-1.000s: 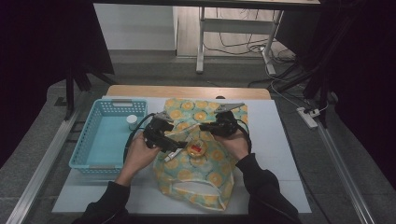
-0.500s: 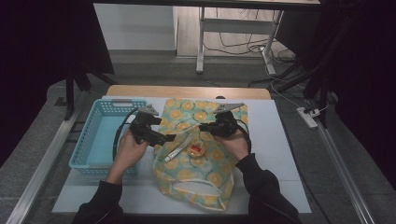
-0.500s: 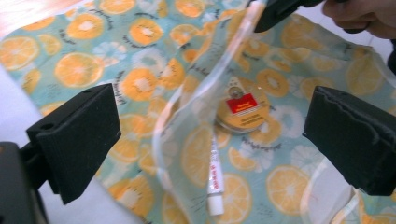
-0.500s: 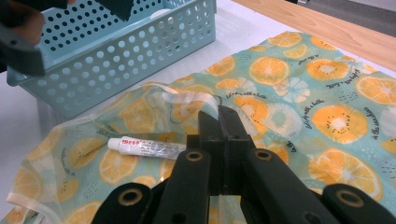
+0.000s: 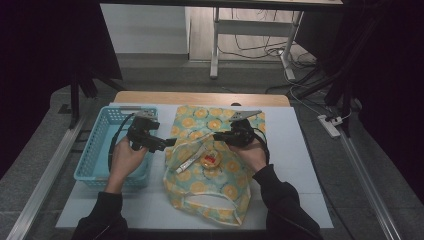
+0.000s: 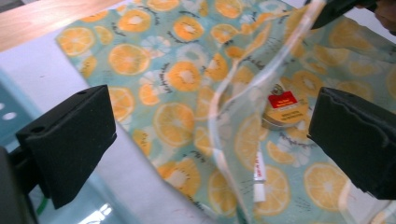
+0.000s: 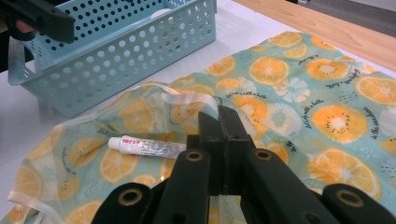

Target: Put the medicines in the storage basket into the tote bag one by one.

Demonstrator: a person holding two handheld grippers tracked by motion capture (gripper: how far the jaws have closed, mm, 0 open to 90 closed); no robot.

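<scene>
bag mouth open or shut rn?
Open. The right claw pinches the clear rim of the orange-print bag and lifts it; a small tube and round tin lie inside.

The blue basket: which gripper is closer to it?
Left. The left gripper hovers at the blue basket's right edge; the right gripper is farther off, clamping the orange-print bag.

Translucent glossy plastic bag (image 5: 207, 170) (orange print); perforated plastic basket (image 5: 102, 150).

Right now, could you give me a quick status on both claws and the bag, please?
Right claw shut on bag rim. Left claw open, empty, beside basket. Tube and round tin inside bag. Nothing blocking.
</scene>
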